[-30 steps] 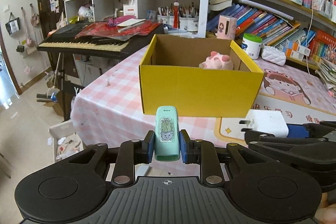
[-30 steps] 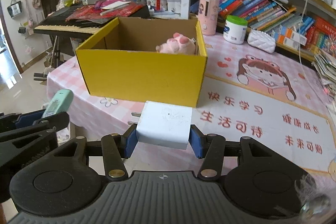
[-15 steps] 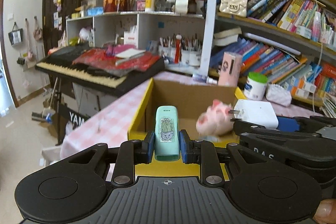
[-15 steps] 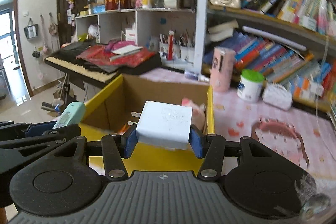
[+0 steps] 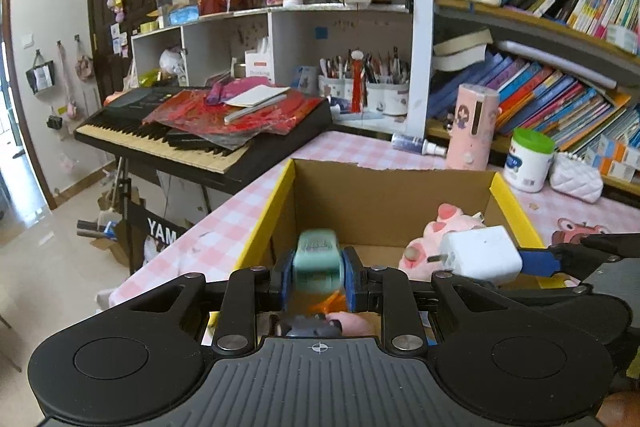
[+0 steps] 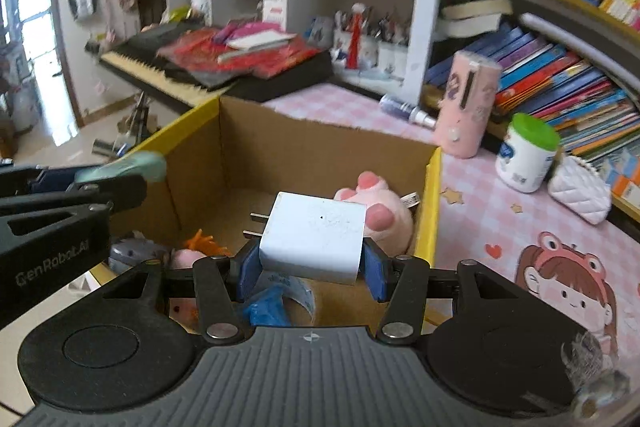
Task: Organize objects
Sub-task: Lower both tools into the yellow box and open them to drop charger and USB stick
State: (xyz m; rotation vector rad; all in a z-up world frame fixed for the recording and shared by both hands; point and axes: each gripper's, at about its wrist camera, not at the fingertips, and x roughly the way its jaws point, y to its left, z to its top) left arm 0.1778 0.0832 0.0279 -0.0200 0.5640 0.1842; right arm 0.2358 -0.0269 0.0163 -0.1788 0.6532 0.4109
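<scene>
Mint-green stapler (image 5: 318, 261) sits clamped in the left gripper (image 5: 318, 277) above the yellow box's (image 5: 260, 227) near edge in the left wrist view. From the right wrist, the right gripper (image 6: 312, 261) pinches a white charger (image 6: 314, 237) over the box interior, near a pink plush (image 6: 380, 213).

a lived-in home study – crammed bookshelves (image 5: 560, 99), keyboard piano (image 5: 160, 143), checked tablecloth (image 5: 224, 227)

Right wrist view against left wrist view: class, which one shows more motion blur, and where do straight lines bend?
Right wrist view: blurrier overall, shelves smeared, though the white charger stays sharp. Left wrist view: mostly crisp, only the mint-green item in the left gripper blurs. Both views: fisheye bends the bookshelf near the edges.
</scene>
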